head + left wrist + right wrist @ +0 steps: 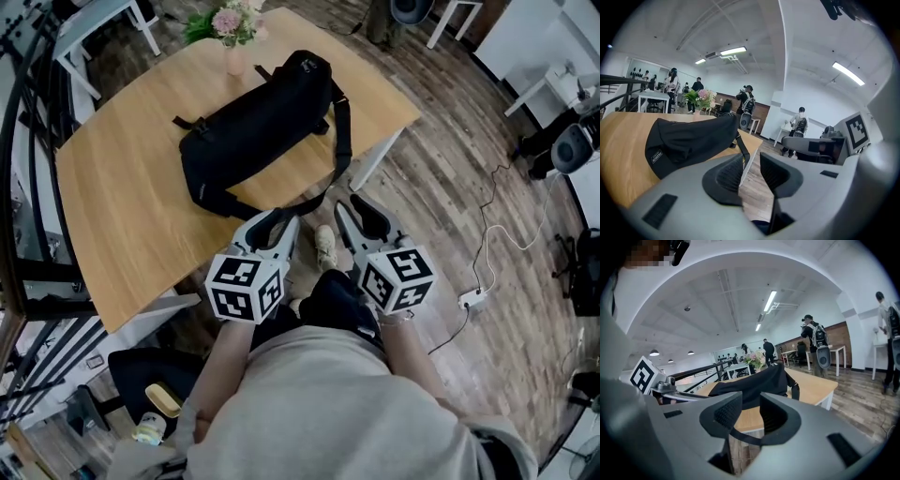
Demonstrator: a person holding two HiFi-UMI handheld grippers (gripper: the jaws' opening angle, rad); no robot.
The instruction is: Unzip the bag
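Claws, two, both yours, both holding nothing.

Left claw (283, 217): lower centre of the head view, just off the near edge of the table (122, 216). In the left gripper view, the left claw (751, 158) has its jaws apart with nothing between the pads. Through the gap you see only the table corner and wooden floor.

Right claw (352, 204): just right of the left one, over the floor (441, 187). In the right gripper view, the right claw (751, 401) also has its jaws apart, clamped on nothing.

Bag (258, 127): black and long, lying across the light wooden table in the upper middle of the head view, running from lower left to upper right. It lies above both claws in that frame, and neither claw touches its body. The bag (689, 140) fills the left middle of the left gripper view, left of the jaws. In the right gripper view the bag (750, 380) lies straight beyond the gap.

Strap (343, 131): black, looping off the bag's right end and down past the table edge, close to your claw tips. The strap (743, 438) crosses low through the right claw's gap; you cannot tell whether it touches a pad.

Flowers (234, 23): pink, at the table's far edge, top of the head view, just beyond the bag.
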